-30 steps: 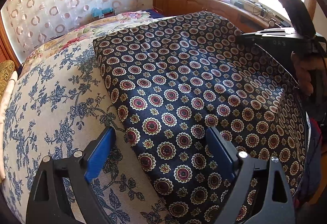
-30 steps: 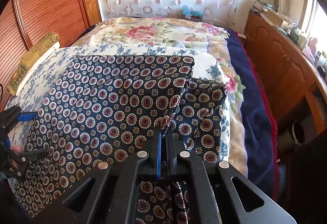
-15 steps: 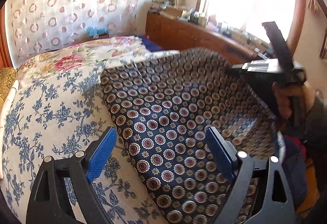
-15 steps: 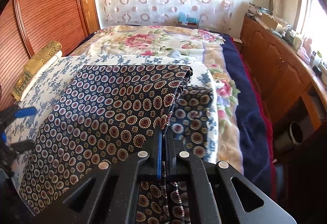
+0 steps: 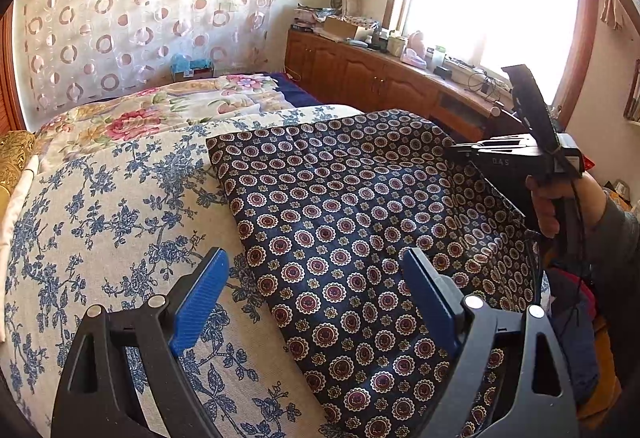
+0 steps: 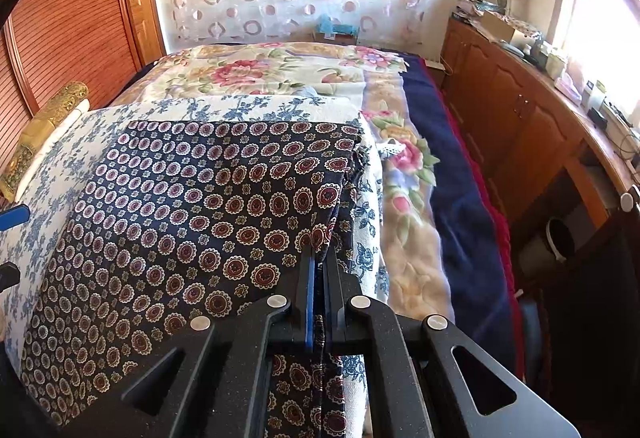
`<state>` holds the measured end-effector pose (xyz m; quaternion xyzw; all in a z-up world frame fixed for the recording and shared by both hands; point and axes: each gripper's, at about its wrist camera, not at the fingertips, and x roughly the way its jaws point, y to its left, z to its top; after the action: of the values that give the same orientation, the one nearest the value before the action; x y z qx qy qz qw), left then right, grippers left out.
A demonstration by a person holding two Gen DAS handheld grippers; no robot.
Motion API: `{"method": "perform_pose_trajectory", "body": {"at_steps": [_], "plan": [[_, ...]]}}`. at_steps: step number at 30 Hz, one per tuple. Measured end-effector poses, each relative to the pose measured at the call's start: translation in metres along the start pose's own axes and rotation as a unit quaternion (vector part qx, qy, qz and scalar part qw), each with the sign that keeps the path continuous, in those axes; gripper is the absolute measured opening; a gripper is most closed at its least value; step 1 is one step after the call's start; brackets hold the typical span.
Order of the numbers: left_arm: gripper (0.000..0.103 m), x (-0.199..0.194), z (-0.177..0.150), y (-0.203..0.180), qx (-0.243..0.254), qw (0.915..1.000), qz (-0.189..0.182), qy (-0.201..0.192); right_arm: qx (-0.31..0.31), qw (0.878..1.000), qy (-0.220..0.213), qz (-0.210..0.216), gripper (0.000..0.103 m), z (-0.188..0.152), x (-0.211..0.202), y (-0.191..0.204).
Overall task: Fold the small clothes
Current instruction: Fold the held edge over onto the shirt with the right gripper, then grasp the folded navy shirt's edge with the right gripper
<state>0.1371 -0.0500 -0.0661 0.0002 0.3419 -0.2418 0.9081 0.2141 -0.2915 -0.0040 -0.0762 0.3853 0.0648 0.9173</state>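
Observation:
A dark navy garment (image 5: pixel 352 222) printed with red and cream medallions lies spread on a blue-flowered cream cloth (image 5: pixel 100 222) over the bed. My left gripper (image 5: pixel 316 278) stands open above the garment's near left edge, nothing between its blue pads. My right gripper (image 6: pixel 318 258) is shut on the garment (image 6: pixel 192 222) at its right edge, lifting that edge off the bed. In the left wrist view the right gripper's body (image 5: pixel 516 154), held by a hand (image 5: pixel 548 206), shows at the right with the lifted edge below it.
A floral quilt (image 6: pixel 260 70) and a navy blanket (image 6: pixel 452 174) cover the far side of the bed. A wooden cabinet (image 6: pixel 520 110) with clutter runs along the window on the right. A wooden headboard (image 6: pixel 60 38) and a gold bolster (image 6: pixel 44 126) stand at the left.
The left gripper rose and tilted up, so more of the room shows. The right gripper pulled the garment's right edge inward and up; the part hanging over the bed's side has drawn in.

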Motion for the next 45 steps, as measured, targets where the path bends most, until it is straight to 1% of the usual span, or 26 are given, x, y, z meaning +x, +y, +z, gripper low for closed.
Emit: {"method": "perform_pose_trajectory", "body": {"at_steps": [4,5,8,10,12,15,17,19,21,23,25,28,31,33,35,36,38,39,41,45], "plan": [[0.090,-0.002,-0.001,-0.002,0.001,1.0000,0.004,0.000,0.011,1.000,-0.011,0.003,0.003,-0.004,-0.009,-0.007],[0.090,-0.002,-0.002,-0.002,0.002,1.0000,0.004,0.000,0.014,1.000,-0.015,0.001,0.009,-0.007,-0.012,-0.012],[0.090,-0.002,-0.002,-0.003,0.002,1.0000,0.005,-0.001,0.020,0.999,-0.027,0.002,0.011,-0.019,-0.024,-0.010],[0.090,-0.002,-0.002,-0.003,0.002,1.0000,0.004,0.001,0.022,0.999,-0.032,0.002,0.018,-0.029,-0.032,-0.007],[0.090,-0.002,-0.003,-0.004,0.002,1.0000,0.005,0.002,0.024,0.999,-0.042,0.007,0.040,-0.041,-0.043,-0.004],[0.089,-0.004,-0.005,-0.005,0.003,1.0000,0.003,0.004,0.028,0.998,-0.049,0.028,0.049,-0.061,-0.055,0.000],[0.089,-0.005,-0.007,-0.006,0.005,1.0000,0.002,0.005,0.030,0.998,-0.049,0.026,0.049,-0.075,-0.061,0.002],[0.089,-0.009,-0.010,-0.006,0.006,0.9999,0.010,0.002,0.032,0.998,-0.048,0.025,0.049,-0.089,-0.065,0.004],[0.089,-0.014,-0.011,-0.005,0.007,0.9999,0.012,0.001,0.034,0.998,-0.042,0.023,0.049,-0.100,-0.069,0.005],[0.089,-0.020,-0.013,-0.004,0.009,0.9999,0.011,0.000,0.035,0.998,-0.043,0.019,0.051,-0.105,-0.074,0.005],[0.088,-0.026,-0.016,-0.004,0.012,0.9999,0.013,-0.002,0.043,0.997,-0.054,0.017,0.055,-0.112,-0.081,0.003],[0.088,-0.032,-0.023,-0.005,0.019,0.9998,0.006,0.006,0.054,0.997,-0.055,0.017,0.056,-0.120,-0.086,0.000],[0.088,-0.035,-0.033,-0.006,0.024,0.9996,0.003,0.015,0.062,0.997,-0.045,0.017,0.056,-0.125,-0.084,-0.001],[0.087,-0.035,-0.041,-0.005,0.023,0.9994,-0.003,0.024,0.063,0.998,-0.030,0.007,0.056,-0.127,-0.079,0.001],[0.087,-0.033,-0.048,-0.006,0.028,0.9991,-0.001,0.034,0.061,0.998,-0.018,-0.002,0.056,-0.130,-0.075,0.002],[0.082,-0.032,-0.052,-0.006,0.029,0.9988,0.001,0.040,0.062,0.998,-0.014,0.000,0.056,-0.129,-0.072,0.003],[0.081,-0.030,-0.059,-0.006,0.029,0.9983,-0.001,0.051,0.065,0.998,-0.009,0.006,0.056,-0.132,-0.070,0.003],[0.079,-0.029,-0.061,-0.006,0.027,0.9982,-0.005,0.054,0.067,0.998,-0.010,0.006,0.056,-0.132,-0.071,0.003],[0.078,-0.029,-0.067,-0.006,0.023,0.9977,-0.015,0.061,0.070,0.997,-0.013,0.011,0.056,-0.134,-0.073,0.002],[0.066,-0.030,-0.077,-0.009,0.018,0.9967,-0.033,0.072,0.057,0.998,-0.013,0.008,0.056,-0.134,-0.073,0.007]]}}
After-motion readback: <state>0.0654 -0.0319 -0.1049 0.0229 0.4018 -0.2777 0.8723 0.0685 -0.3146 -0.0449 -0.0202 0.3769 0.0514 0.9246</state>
